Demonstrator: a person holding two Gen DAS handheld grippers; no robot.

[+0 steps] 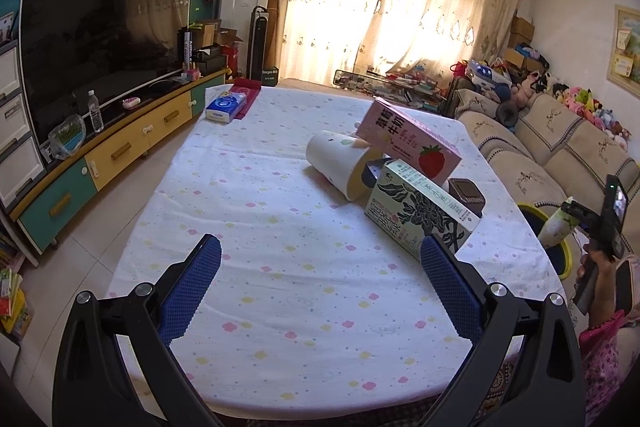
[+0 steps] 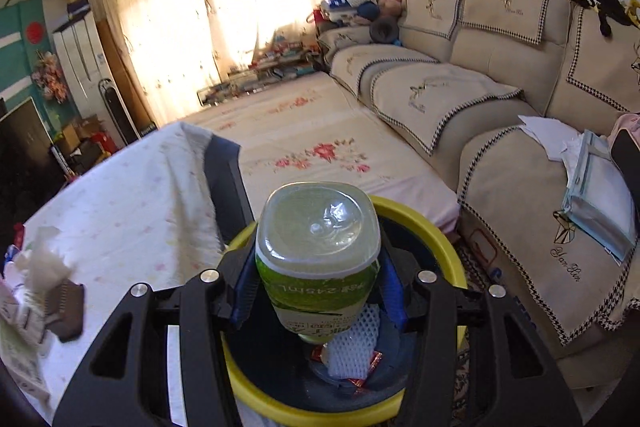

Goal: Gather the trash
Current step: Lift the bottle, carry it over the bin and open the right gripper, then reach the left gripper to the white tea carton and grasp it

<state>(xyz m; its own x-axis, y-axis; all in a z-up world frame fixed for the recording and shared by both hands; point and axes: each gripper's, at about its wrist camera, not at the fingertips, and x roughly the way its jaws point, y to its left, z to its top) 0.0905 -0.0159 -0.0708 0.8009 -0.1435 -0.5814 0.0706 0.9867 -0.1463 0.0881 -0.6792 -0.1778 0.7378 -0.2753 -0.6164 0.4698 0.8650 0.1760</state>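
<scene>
My right gripper (image 2: pixel 318 287) is shut on a clear plastic bottle (image 2: pixel 318 239) with a green label, held over the yellow-rimmed bin (image 2: pixel 436 227). White foam netting (image 2: pixel 356 351) and red wrappers lie in the bin. The bottle (image 1: pixel 556 225) and bin (image 1: pixel 534 211) also show in the left wrist view at the table's right side. My left gripper (image 1: pixel 320 269) is open and empty above the table (image 1: pixel 260 227). Beyond it lie a pink strawberry milk carton (image 1: pixel 408 143), a green tea carton (image 1: pixel 420 215), a white paper cup (image 1: pixel 340 165) on its side and a brown cup (image 1: pixel 466 195).
A tissue pack (image 1: pixel 226 105) lies at the table's far end. A TV stand (image 1: pixel 120 147) runs along the left, a sofa (image 2: pixel 520 75) along the right. In the right wrist view, crumpled tissue (image 2: pixel 42 259) and a brown cup (image 2: pixel 66 307) sit near the table edge.
</scene>
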